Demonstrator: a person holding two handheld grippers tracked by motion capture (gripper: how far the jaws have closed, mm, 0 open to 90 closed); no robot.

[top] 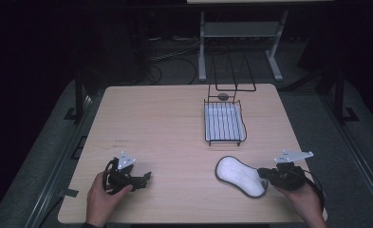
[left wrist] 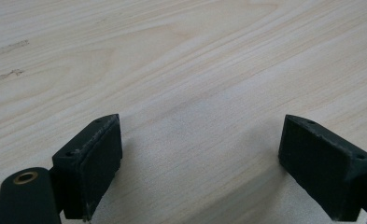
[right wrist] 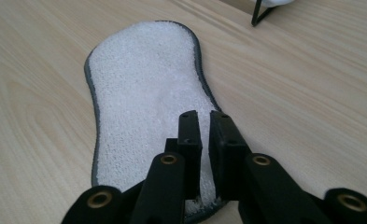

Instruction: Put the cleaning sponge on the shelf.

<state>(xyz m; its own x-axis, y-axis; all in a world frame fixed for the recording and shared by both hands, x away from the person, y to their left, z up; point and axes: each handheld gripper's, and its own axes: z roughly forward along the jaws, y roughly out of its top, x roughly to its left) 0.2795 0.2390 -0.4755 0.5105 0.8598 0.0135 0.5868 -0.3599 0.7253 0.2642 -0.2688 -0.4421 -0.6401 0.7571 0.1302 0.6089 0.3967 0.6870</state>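
My right gripper (right wrist: 204,122) is over the near end of the white sponge (right wrist: 144,88), jaws nearly pressed together w/ a thin gap, maybe pinching its edge; can't tell for sure. The sponge lies flat on the table (top: 165,123), near the front right, just before the wire rack (top: 224,122). Left gripper (left wrist: 200,154) is spread wide over bare wood. I'd get a firm bite on the rim before lifting.
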